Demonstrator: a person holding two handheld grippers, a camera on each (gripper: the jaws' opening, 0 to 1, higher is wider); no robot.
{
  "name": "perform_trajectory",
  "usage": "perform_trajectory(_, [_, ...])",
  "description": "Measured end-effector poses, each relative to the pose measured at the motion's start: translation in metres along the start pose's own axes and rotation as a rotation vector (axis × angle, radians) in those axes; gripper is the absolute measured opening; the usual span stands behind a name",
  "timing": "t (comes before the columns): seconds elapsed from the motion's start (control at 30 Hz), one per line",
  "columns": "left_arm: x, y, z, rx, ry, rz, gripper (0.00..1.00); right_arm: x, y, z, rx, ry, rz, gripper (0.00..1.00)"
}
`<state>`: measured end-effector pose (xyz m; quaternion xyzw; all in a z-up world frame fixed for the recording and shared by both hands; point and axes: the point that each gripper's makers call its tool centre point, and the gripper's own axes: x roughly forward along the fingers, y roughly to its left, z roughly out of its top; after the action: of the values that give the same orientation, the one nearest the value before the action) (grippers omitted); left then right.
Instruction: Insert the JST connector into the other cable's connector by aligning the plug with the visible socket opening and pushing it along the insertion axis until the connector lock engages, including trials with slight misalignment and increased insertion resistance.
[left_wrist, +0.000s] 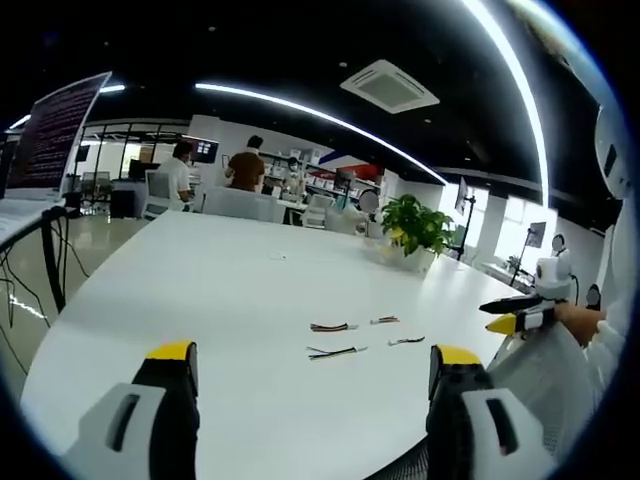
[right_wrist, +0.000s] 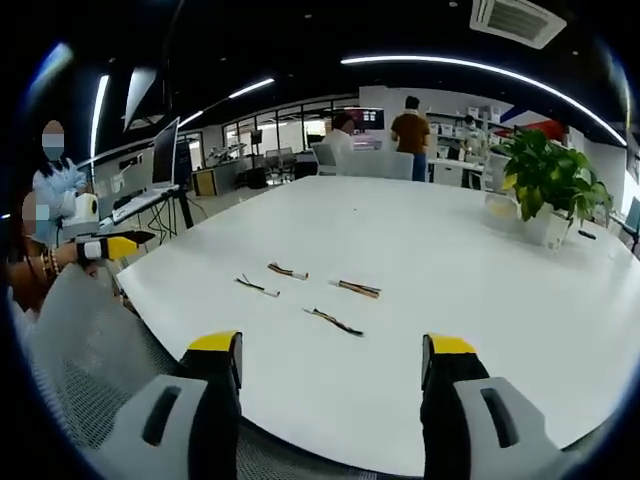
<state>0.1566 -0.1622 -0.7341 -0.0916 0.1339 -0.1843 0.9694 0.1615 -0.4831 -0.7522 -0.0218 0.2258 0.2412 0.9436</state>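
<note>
Here the left gripper (left_wrist: 312, 372) and the right gripper (right_wrist: 330, 360) both stand with their jaws spread wide and nothing between them, held back near the edge of the white table (left_wrist: 220, 290). Four short cables lie loose on the table well ahead of the jaws: in the right gripper view, one (right_wrist: 256, 286) at the left, one (right_wrist: 287, 271) just beyond it, one (right_wrist: 356, 289) to the right and one (right_wrist: 334, 321) nearest. Which of them carries the JST plug and which the socket is too small to tell. A potted plant (right_wrist: 548, 180) stands far off, and people stand at desks beyond the table. No grasp has begun, I judge. The risk is picking a cable by its thin wires rather than its connector body, so the plug swivels in the jaws and meets the socket skewed; forcing it then could jam it or bend pins without the lock catching.
</note>
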Motion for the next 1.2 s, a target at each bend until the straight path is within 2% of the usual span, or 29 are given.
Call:
perform_trajectory(0.23, [0.000,-0.003,0.003,-0.012,-0.006,-0.017,0.97,0.000,0.004,-0.006,-0.014,0.045,0.020,0.72])
perform_trajectory(0.37, [0.001,-0.004,0.011,0.013,-0.012,-0.021,0.97,0.000,0.004,-0.002,-0.012,0.039,0.037,0.73])
perform_trajectory(0.5, [0.007,-0.005,0.018,0.015,-0.018,-0.042,0.97,0.000,0.001,-0.003,-0.028,0.061,0.047,0.73])
perform_trajectory(0.73, [0.016,-0.003,0.035,0.032,-0.049,-0.059,0.98,0.007,-0.008,0.009,-0.029,0.045,0.053,0.72])
perform_trajectory(1.0, [0.028,0.005,0.040,0.040,-0.046,-0.073,0.98,0.018,-0.015,0.021,-0.074,0.037,0.067,0.68])
perform_trajectory(1.2, [0.041,0.007,0.041,0.073,-0.020,-0.101,0.98,0.028,-0.020,0.027,-0.105,0.038,0.068,0.69])
